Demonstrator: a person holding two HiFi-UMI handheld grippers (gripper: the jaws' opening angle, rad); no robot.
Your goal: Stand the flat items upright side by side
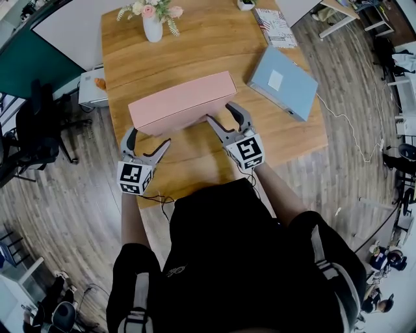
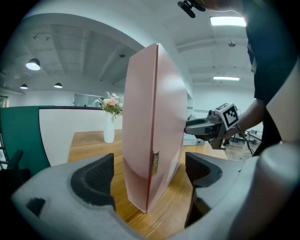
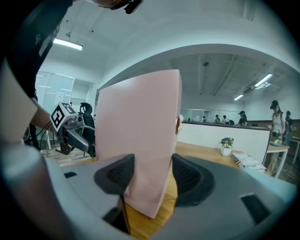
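Head view: on the table, the pink box stands on edge, the right gripper clamped on its right end and the left gripper with jaws apart around its left end, not touching. I'd release the right only once the box balances. Right of it the blue box lies flat and closed; behind it a vase holds flowers.

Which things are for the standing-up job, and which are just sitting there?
For the job: pink box, upright in the right gripper; blue box, lying flat; left gripper, open.
Just sitting there: flower vase; books; small plant pot.
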